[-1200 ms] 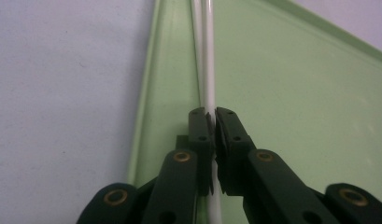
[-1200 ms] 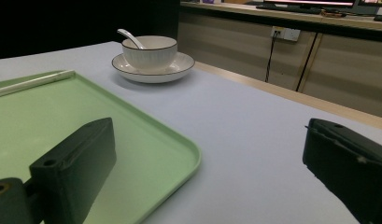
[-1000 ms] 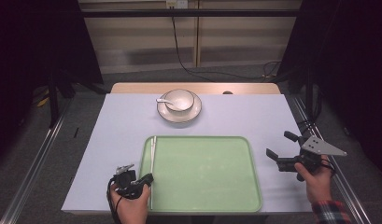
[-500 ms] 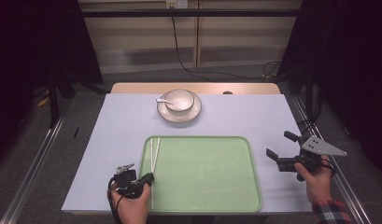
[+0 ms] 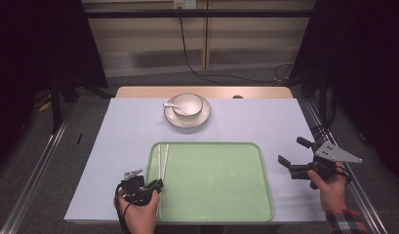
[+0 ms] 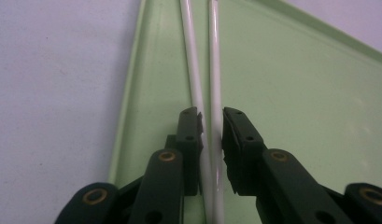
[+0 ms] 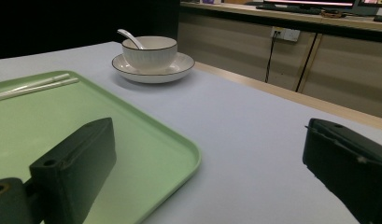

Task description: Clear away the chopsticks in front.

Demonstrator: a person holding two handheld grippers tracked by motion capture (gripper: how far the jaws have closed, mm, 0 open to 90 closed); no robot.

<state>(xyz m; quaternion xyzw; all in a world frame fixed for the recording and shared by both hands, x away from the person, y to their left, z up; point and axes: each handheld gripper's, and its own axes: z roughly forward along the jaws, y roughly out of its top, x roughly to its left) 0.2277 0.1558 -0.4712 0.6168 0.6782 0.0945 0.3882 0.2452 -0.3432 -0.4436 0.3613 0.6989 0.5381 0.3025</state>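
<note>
Two white chopsticks (image 5: 162, 163) (image 6: 193, 70) lie side by side along the left edge of the green tray (image 5: 221, 185) (image 6: 296, 107), slightly splayed at their far ends. My left gripper (image 5: 157, 185) (image 6: 212, 114) sits low over their near ends. Its jaws have just been opening and stand a little apart, with both chopsticks between them and resting on the tray. My right gripper (image 5: 290, 150) (image 7: 207, 128) hovers wide open and empty beside the tray's right edge. The chopsticks' (image 7: 37, 85) far ends also show in the right gripper view.
A white bowl (image 5: 187, 104) (image 7: 149, 53) with a spoon (image 5: 169, 105) (image 7: 130, 37) stands on a plate (image 5: 187, 120) (image 7: 153, 73) at the back middle of the pale table (image 5: 114, 146). Cabinets and a cable lie beyond the table's far edge.
The chopsticks, first pressed together as one line, have spread apart at their far ends as the left jaws widened. Both hands have stayed in place.
</note>
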